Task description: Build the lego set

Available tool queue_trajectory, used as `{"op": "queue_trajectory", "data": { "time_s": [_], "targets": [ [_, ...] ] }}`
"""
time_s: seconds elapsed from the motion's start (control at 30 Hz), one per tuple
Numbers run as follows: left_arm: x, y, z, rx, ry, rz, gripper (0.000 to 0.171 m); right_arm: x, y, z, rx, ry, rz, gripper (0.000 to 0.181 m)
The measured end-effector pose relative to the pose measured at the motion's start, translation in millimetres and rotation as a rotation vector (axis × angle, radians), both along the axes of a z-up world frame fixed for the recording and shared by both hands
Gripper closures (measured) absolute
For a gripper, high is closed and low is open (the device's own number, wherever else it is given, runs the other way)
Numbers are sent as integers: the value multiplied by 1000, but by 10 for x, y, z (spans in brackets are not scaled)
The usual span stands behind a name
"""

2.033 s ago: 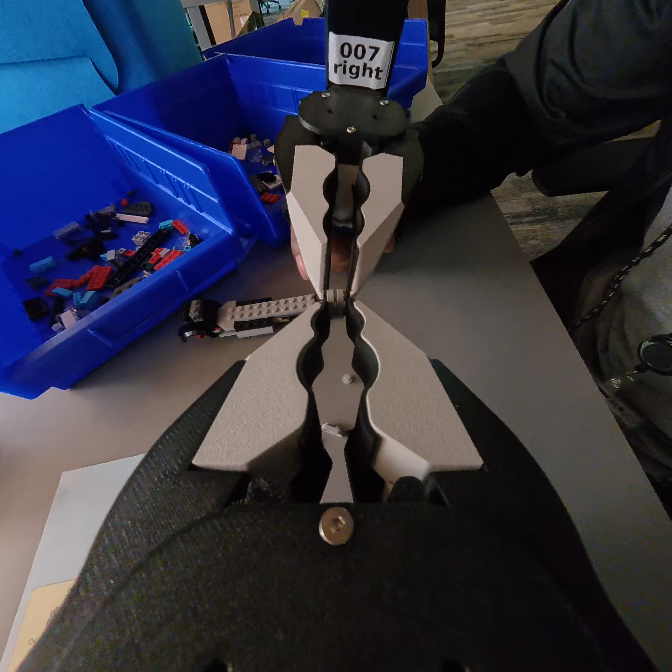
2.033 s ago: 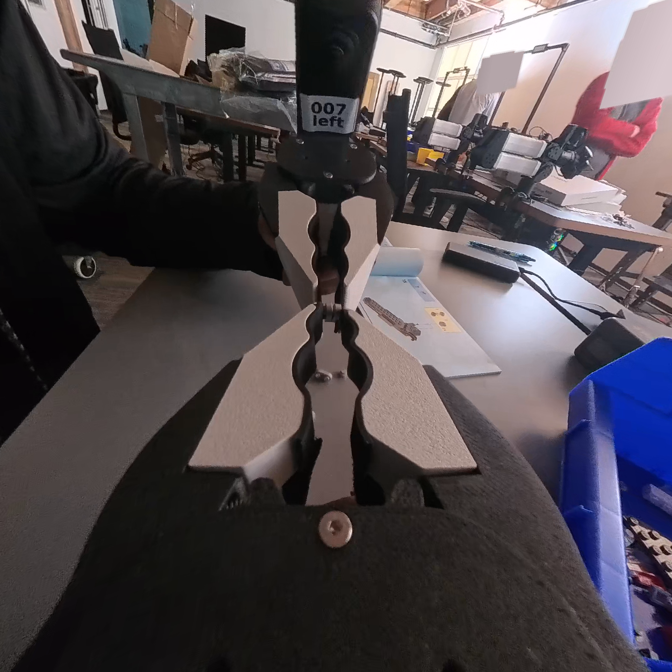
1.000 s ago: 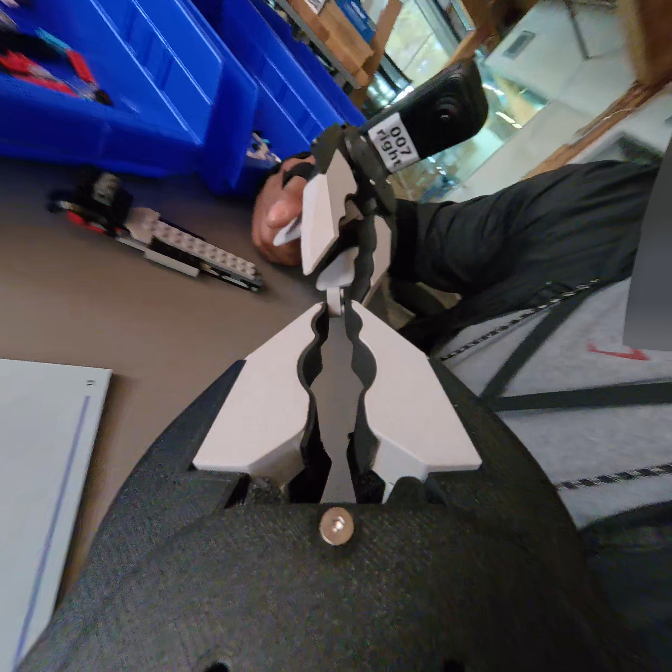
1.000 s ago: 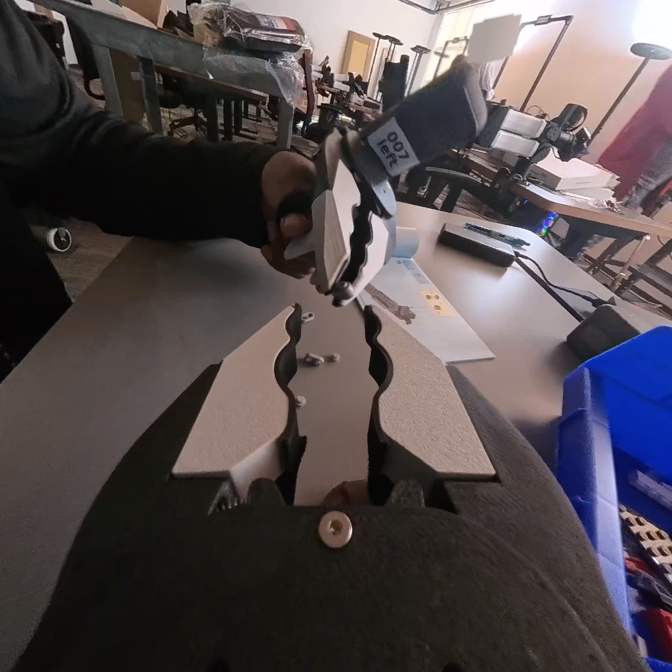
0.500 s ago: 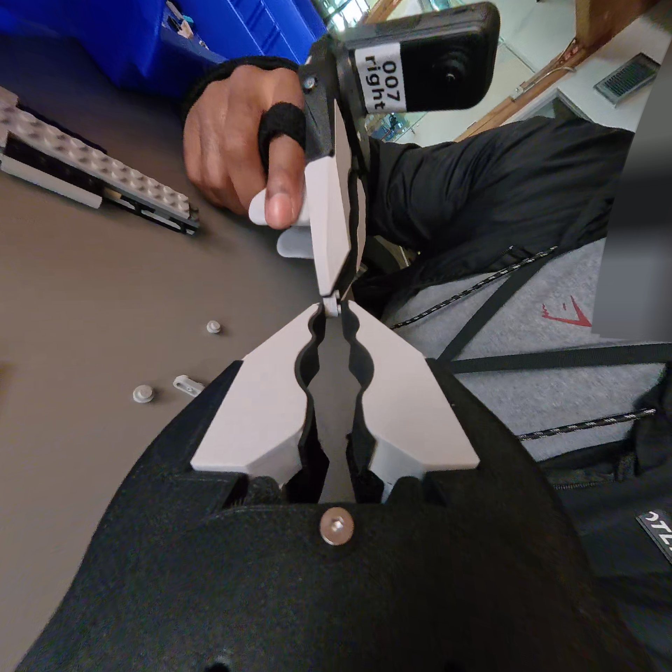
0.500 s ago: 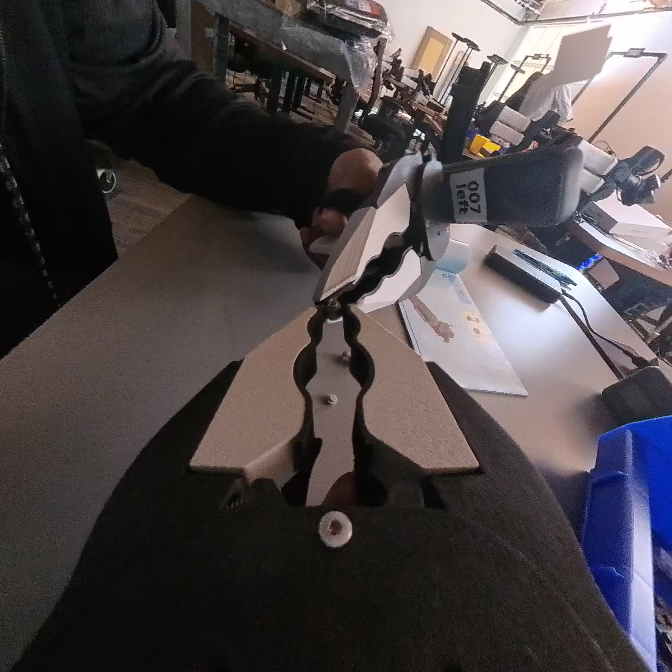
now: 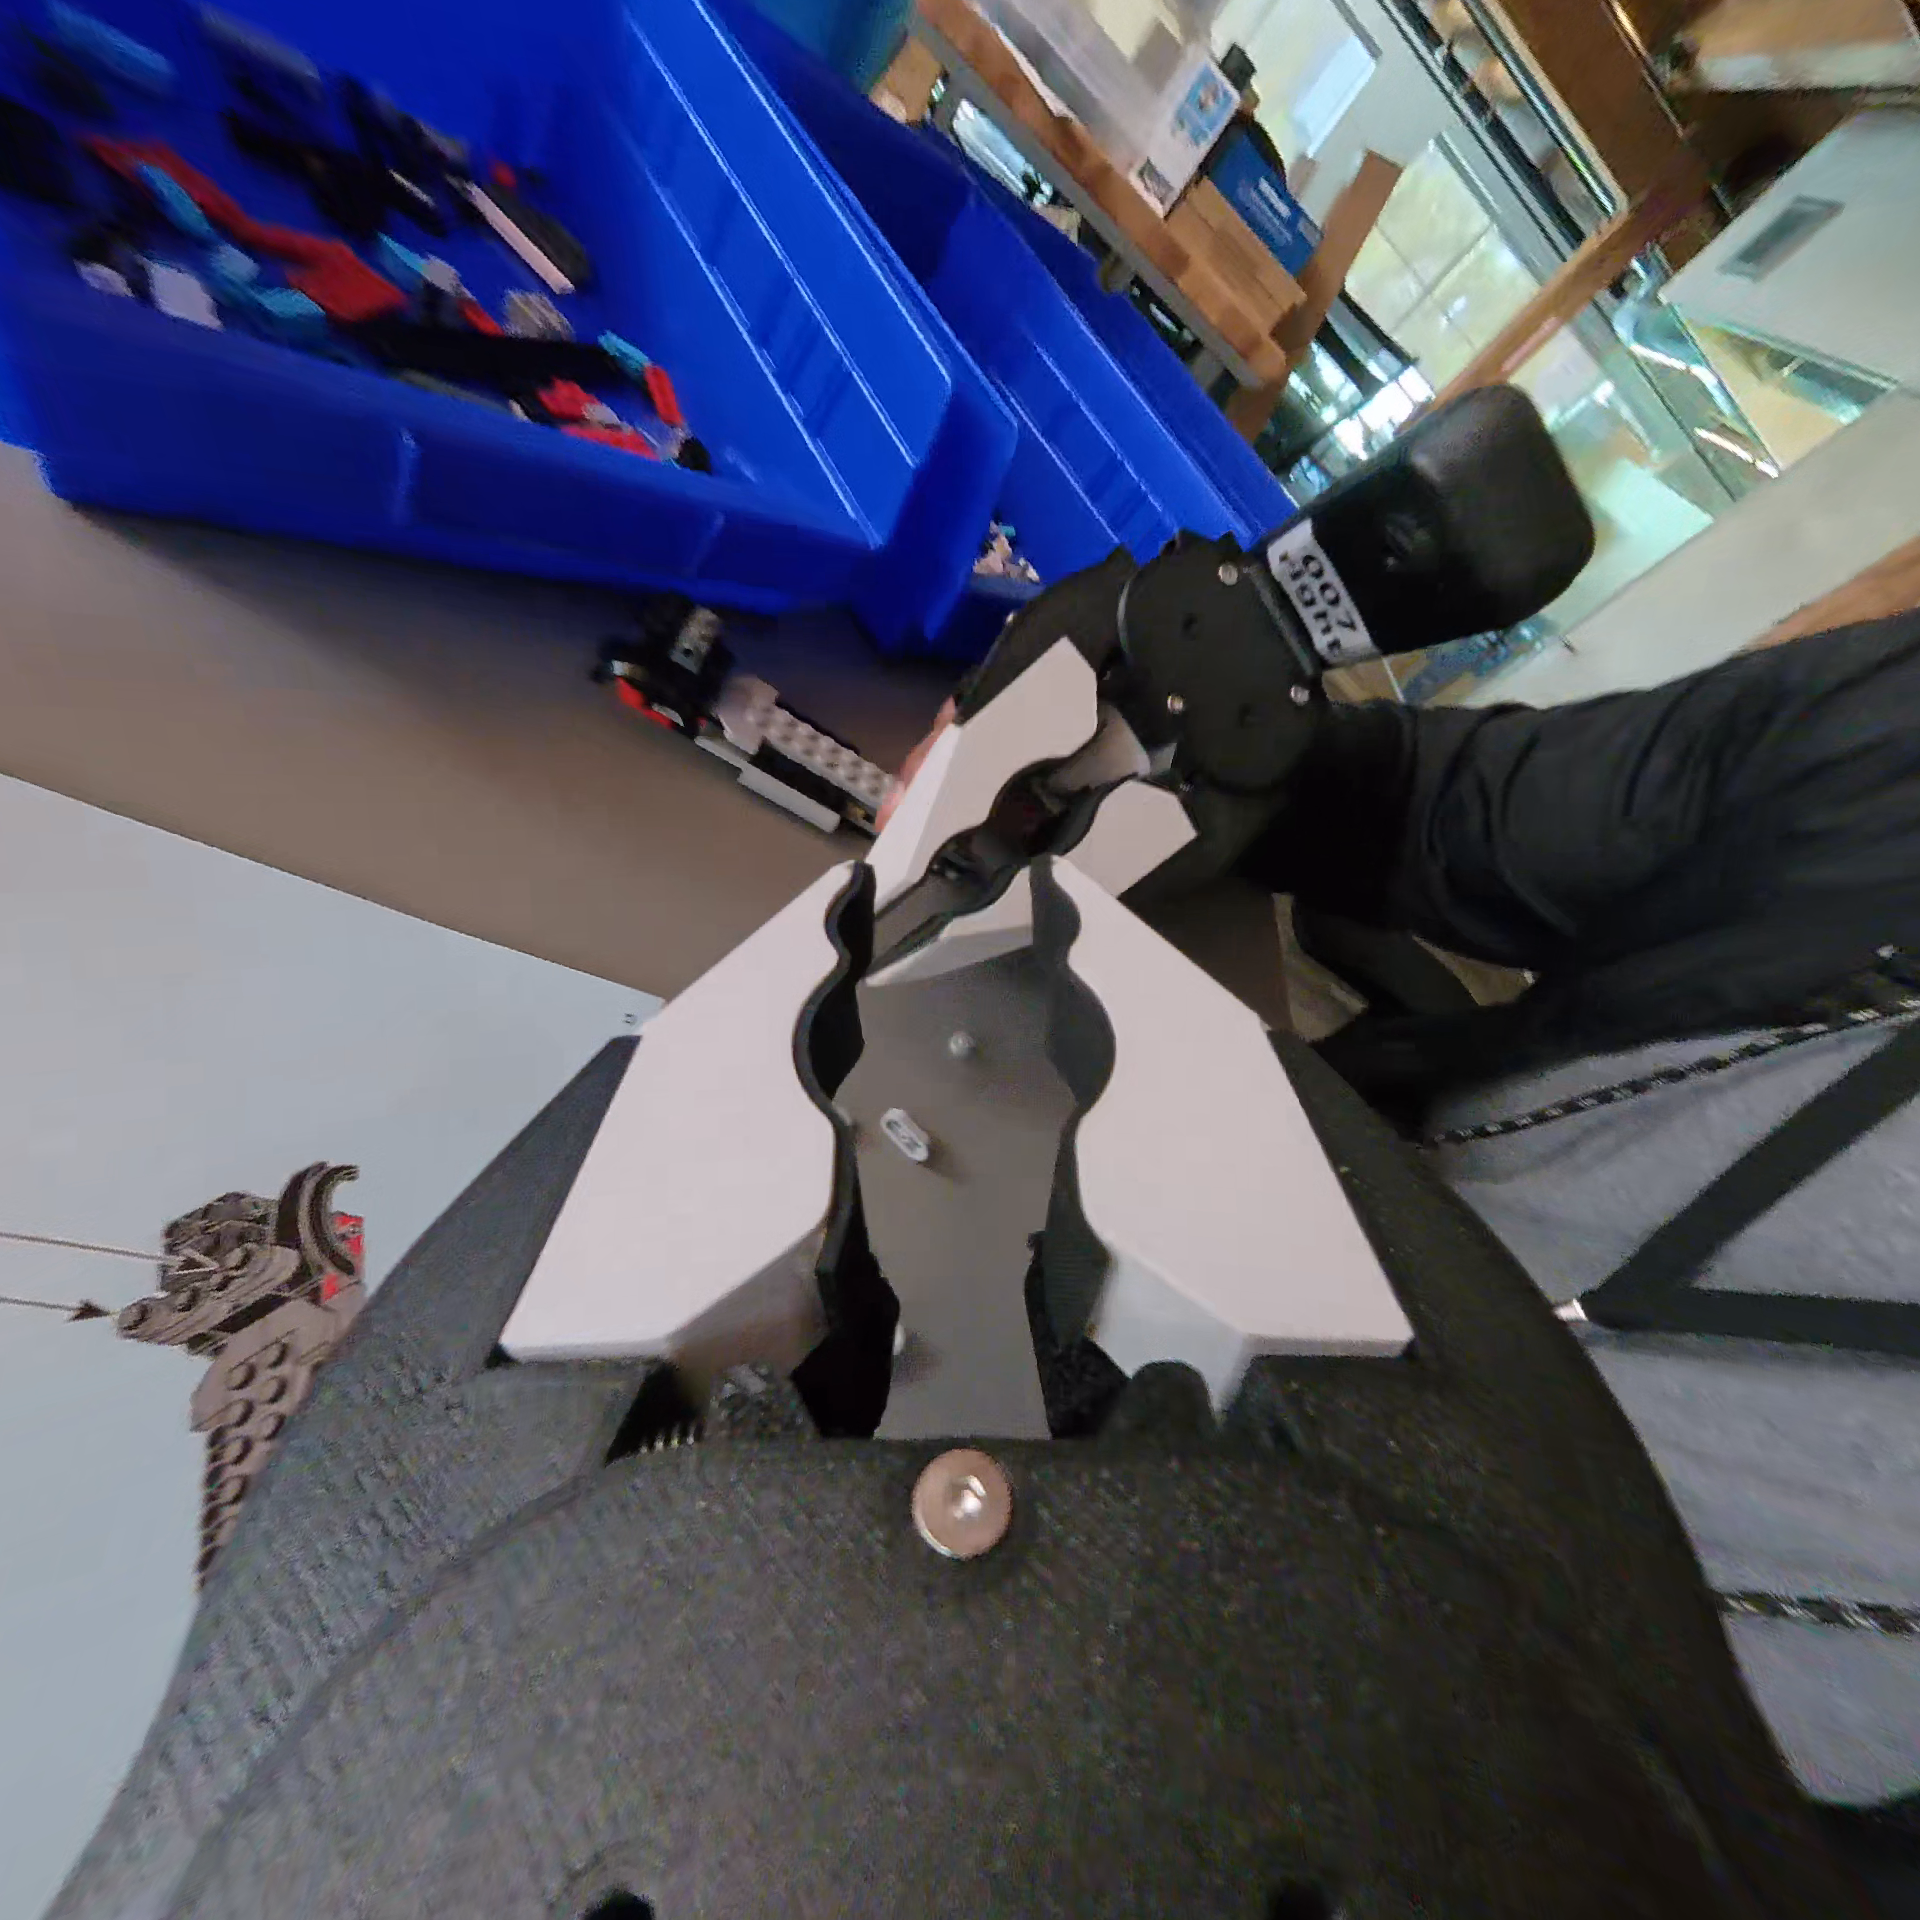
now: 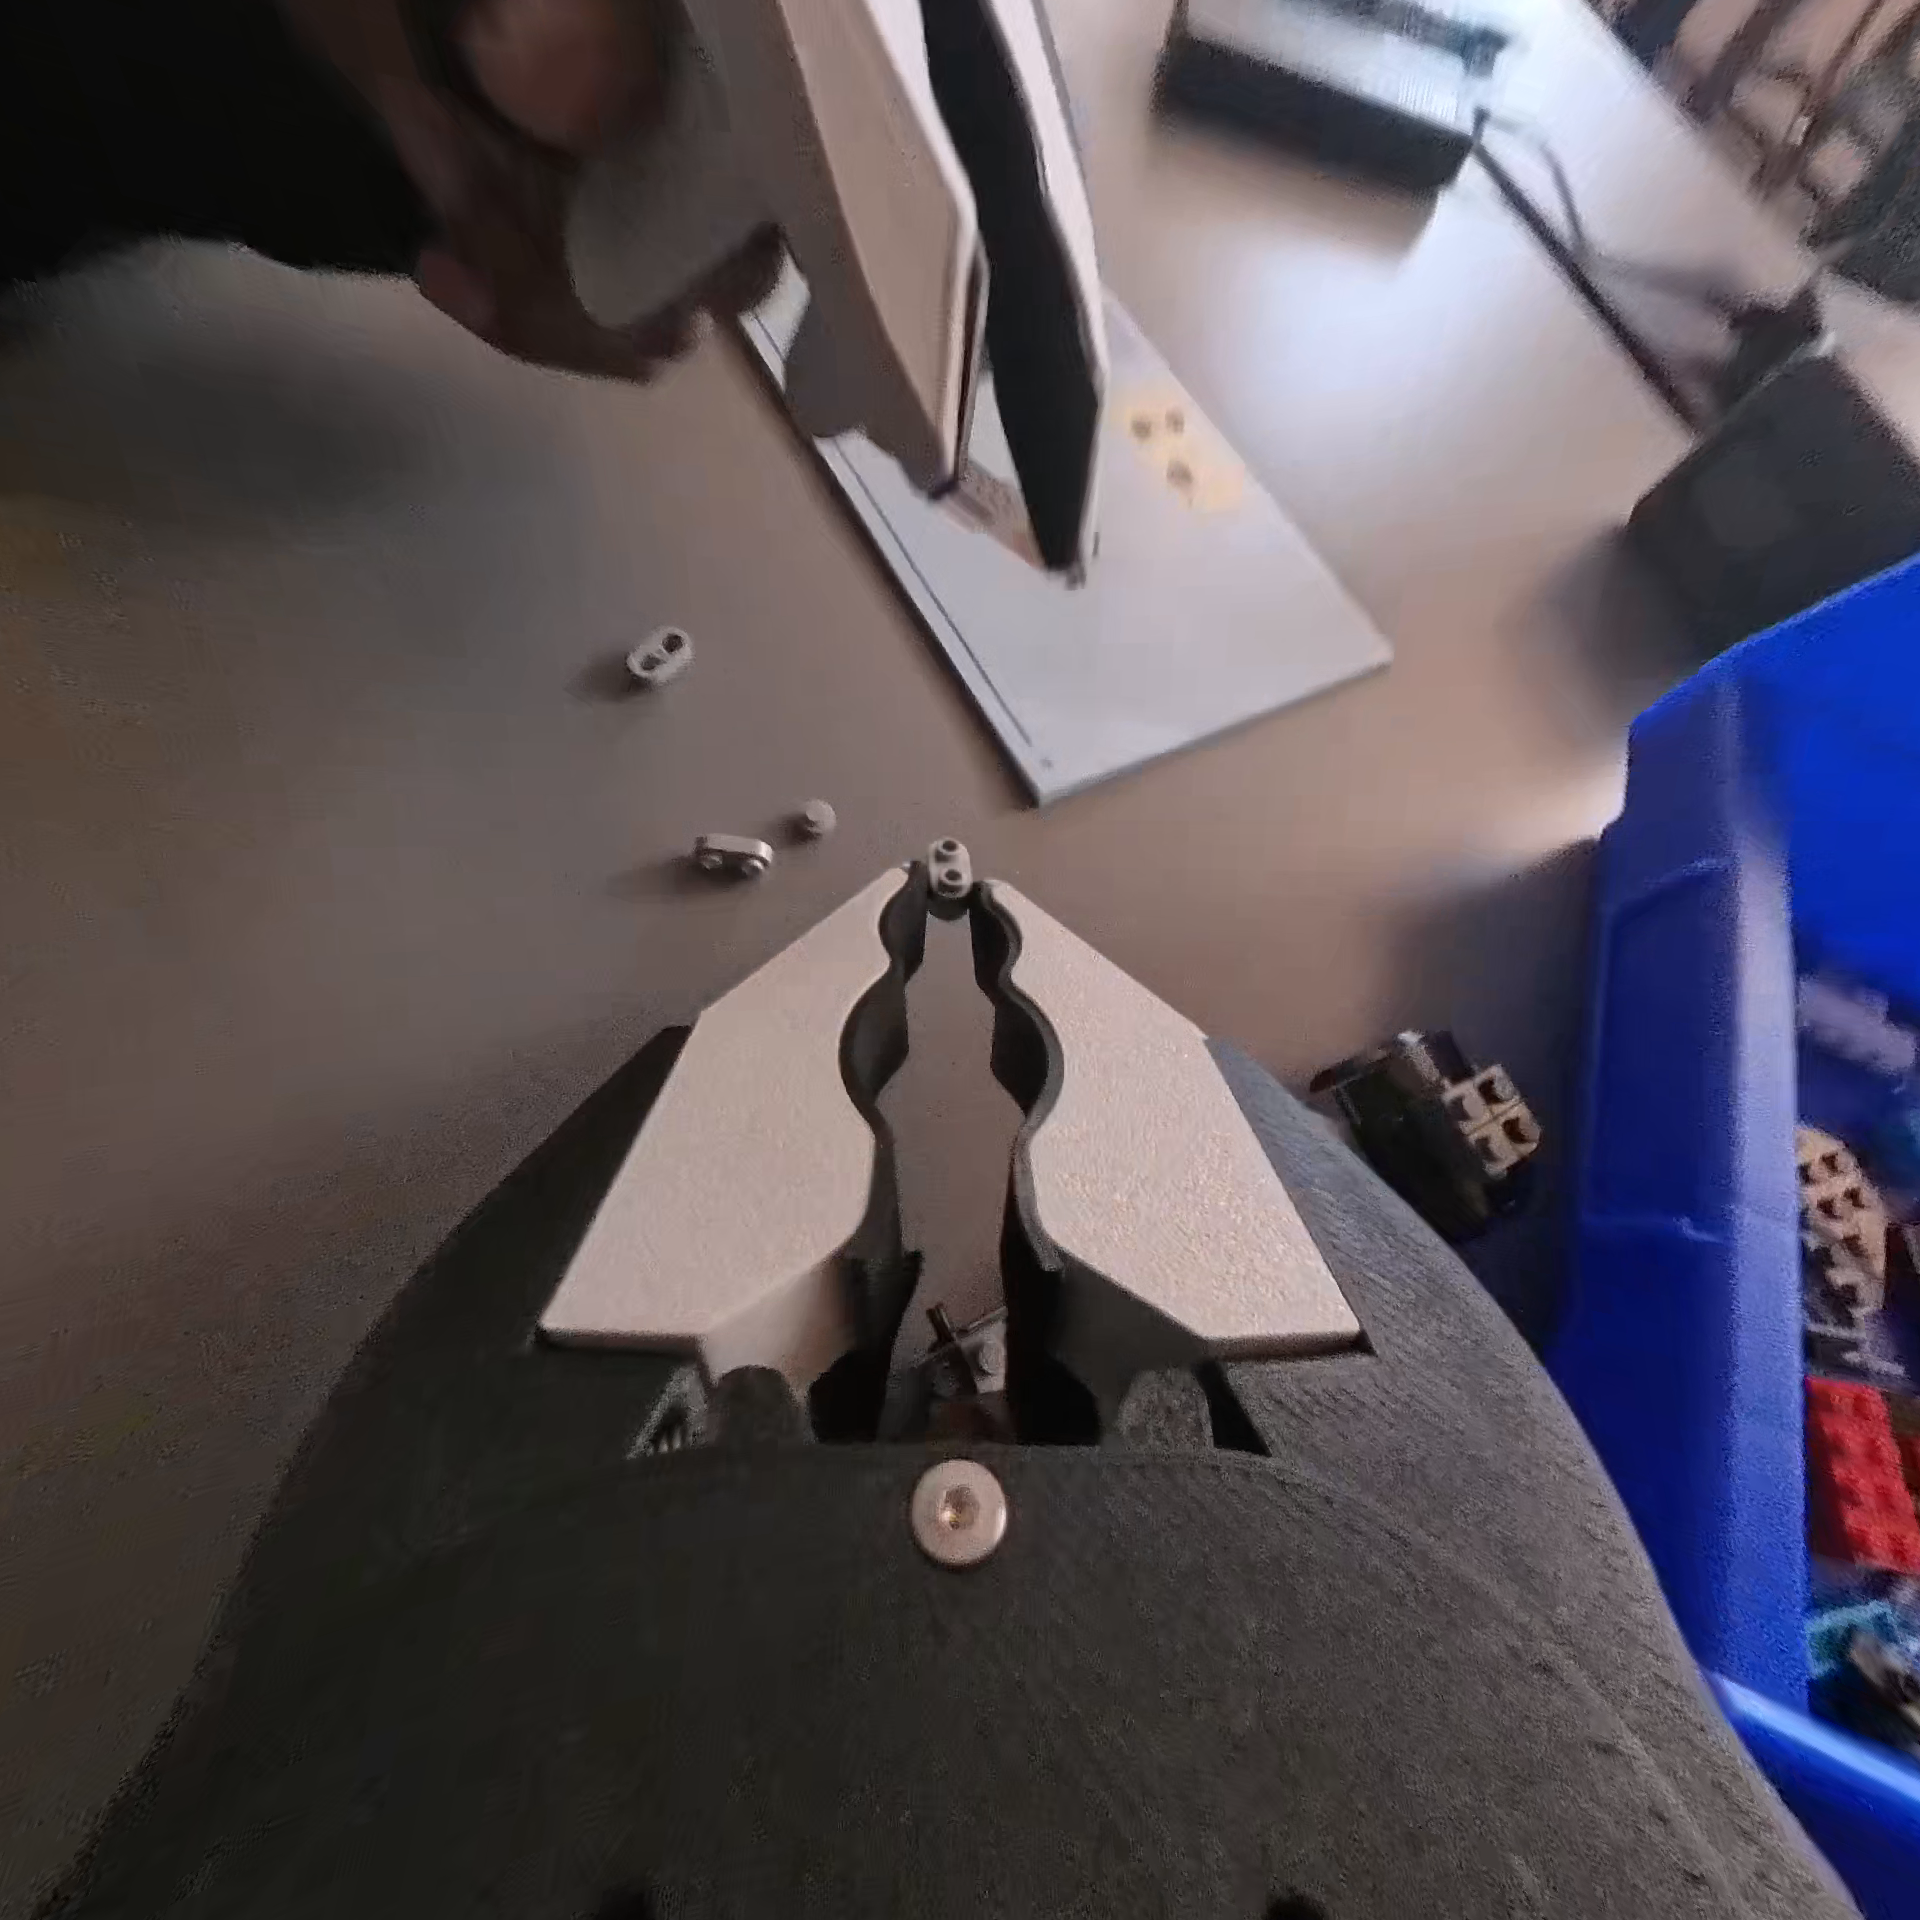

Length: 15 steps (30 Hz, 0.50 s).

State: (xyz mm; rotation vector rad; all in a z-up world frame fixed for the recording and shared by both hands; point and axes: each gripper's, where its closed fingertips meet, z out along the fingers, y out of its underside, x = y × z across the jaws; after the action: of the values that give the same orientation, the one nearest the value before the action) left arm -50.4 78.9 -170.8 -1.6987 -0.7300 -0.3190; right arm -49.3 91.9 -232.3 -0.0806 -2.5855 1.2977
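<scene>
Right gripper [image 8: 948, 891]: my tips pinch the small grey lego piece [image 8: 948, 868], above the bench middle.
Left gripper [image 7: 951, 883]: jaws parted, empty.
Handling: light, stiff, slippery; hold its flat sides.

Grey worktop [image 8: 312, 644] underfoot of everything, plain and matte. Far end, in the right wrist view, a flat black box [image 8: 1320, 104] lies blurred, a dark cable [image 8: 1590, 281] running from beside it toward a second black block [image 8: 1766, 488] near the corner. Over in the left wrist view, beyond the worktop, a wooden bench [image 7: 1164, 208] carries a white-and-blue carton [image 7: 1174, 73]; glass walls [image 7: 1475, 260] glow behind it.
</scene>
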Motion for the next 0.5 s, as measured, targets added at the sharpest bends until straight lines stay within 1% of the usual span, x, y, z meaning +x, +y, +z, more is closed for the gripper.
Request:
{"op": "queue_trajectory", "data": {
  "time_s": [0.07, 0.17, 0.37, 0.5],
  "targets": [
    [-55, -45, 26, 9, 15, 31, 141, -33, 6, -60, 37, -26, -23, 172],
    [-97, -86, 24, 16, 17, 53, 142, -84, 17, -77, 42, -59, -54, 172],
    [-116, -98, -60, -9, 5, 54, 142, -118, 51, -70, 31, -99, -79, 171],
    [-91, -65, -68, -22, 27, 37, 142, -112, 60, -54, 12, -130, -71, 171]
  ]
}}
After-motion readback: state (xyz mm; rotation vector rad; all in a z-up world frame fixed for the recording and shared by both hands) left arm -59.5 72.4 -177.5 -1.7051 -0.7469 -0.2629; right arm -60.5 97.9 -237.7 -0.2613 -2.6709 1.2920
